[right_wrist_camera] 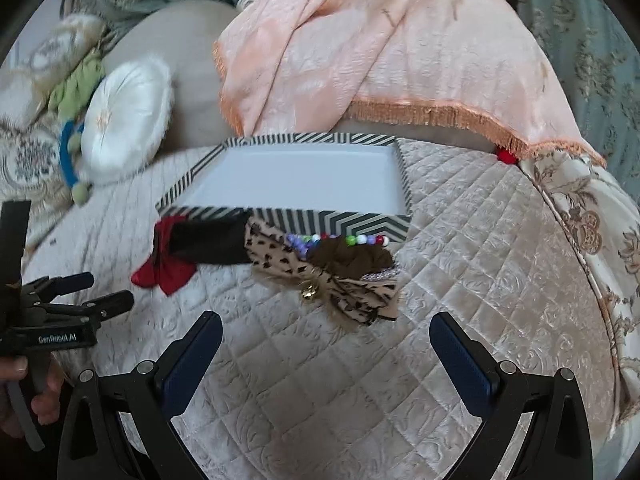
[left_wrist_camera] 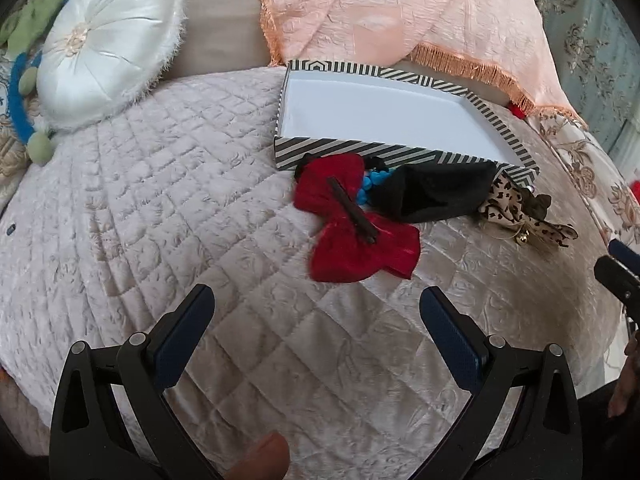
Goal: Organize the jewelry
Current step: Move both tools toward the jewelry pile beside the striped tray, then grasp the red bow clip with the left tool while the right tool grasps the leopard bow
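**Jewelry sorting: basically nothing in the box yet**

So here's where I'm at. Both of my hand-held grippers are spread wide and holding nothing: the left hand-held gripper [left_wrist_camera: 316, 312] and the right hand-held gripper [right_wrist_camera: 326, 340] both hover over the quilted bed cover [left_wrist_camera: 160, 200].

The striped box [left_wrist_camera: 360, 156] sits ahead of both, and its white inside looks totally empty from what I can see. Everything is piled just outside its near wall, on my side. Straight ahead of the left one is the red bow [left_wrist_camera: 352, 232], with some blue beads [left_wrist_camera: 370, 186] and a black cloth piece [left_wrist_camera: 436, 192] just past it. Ahead of the right one there's the leopard-print bow [right_wrist_camera: 348, 288] with a little gold bell, a brown scrunchie [right_wrist_camera: 348, 258], and a multicolour bead strand [right_wrist_camera: 344, 239] touching the box wall.

My guess: zero done, the whole pile left to move.

Only readable text is "GenRobot.AI" on the left tool's body, seen from the right camera.
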